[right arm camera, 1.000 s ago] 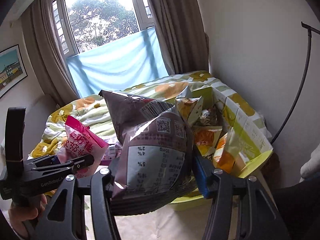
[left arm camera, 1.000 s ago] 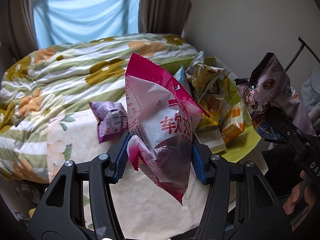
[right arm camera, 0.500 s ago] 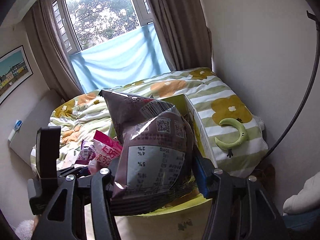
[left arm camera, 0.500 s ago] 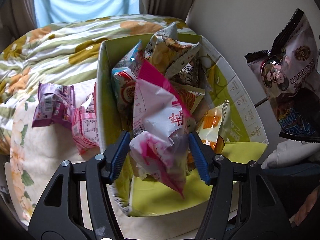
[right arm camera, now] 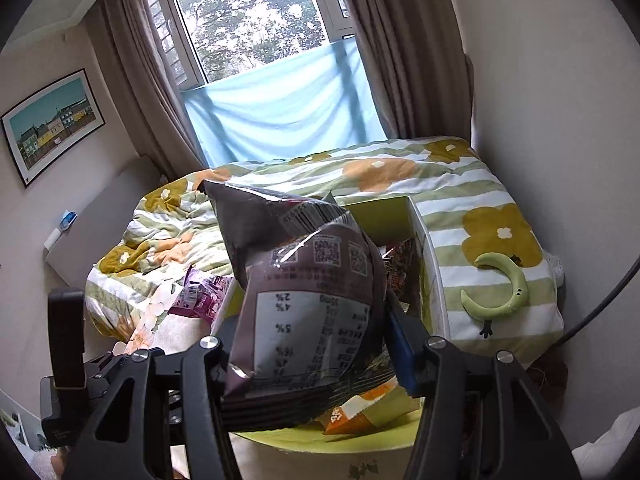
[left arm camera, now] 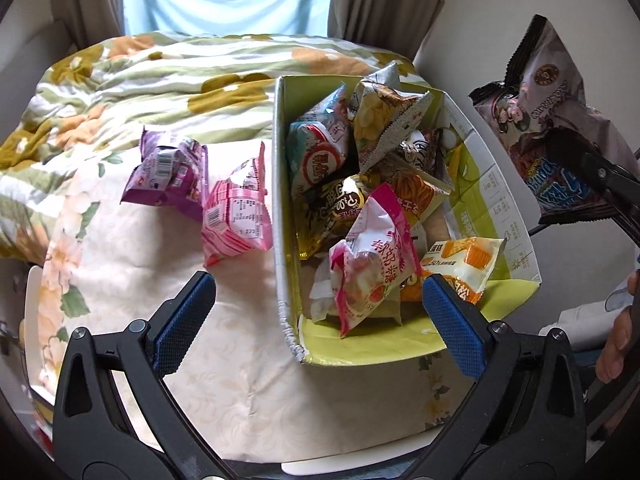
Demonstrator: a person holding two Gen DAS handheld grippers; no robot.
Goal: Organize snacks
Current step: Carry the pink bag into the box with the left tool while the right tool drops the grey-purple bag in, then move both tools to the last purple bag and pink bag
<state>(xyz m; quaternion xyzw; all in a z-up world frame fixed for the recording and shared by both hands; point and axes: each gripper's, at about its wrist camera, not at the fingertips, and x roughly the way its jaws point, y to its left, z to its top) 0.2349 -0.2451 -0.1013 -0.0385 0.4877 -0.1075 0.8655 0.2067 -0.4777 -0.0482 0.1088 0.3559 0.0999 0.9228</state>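
A green-lined cardboard box [left arm camera: 281, 216] on the bed holds several snack bags. A pink-and-white bag [left arm camera: 376, 256] lies on top of them near the box's front. My left gripper [left arm camera: 316, 288] hovers over that corner. Its jaws are opening and stand wide, and the blue pads [left arm camera: 452, 324] touch nothing. A purple packet [left arm camera: 168, 172] and a pink packet [left arm camera: 236, 212] lie on the cloth left of the box. My right gripper [right arm camera: 310, 332] is shut on a dark brown bag [right arm camera: 312, 308], held in the air right of the box [right arm camera: 430, 280]. The left wrist view shows this bag [left arm camera: 548, 120] too.
A flowered quilt [left arm camera: 140, 80] covers the bed behind the box. A green moon-shaped toy [right arm camera: 504, 288] lies on the quilt right of the box. A wall stands close on the right, with the window and curtains behind. A person's hand [left arm camera: 618, 340] shows at the right edge.
My left gripper carried the pink-and-white bag right, over the box, and opened; the bag now lies in the box. My right gripper moved right with the brown bag and kept its grip.
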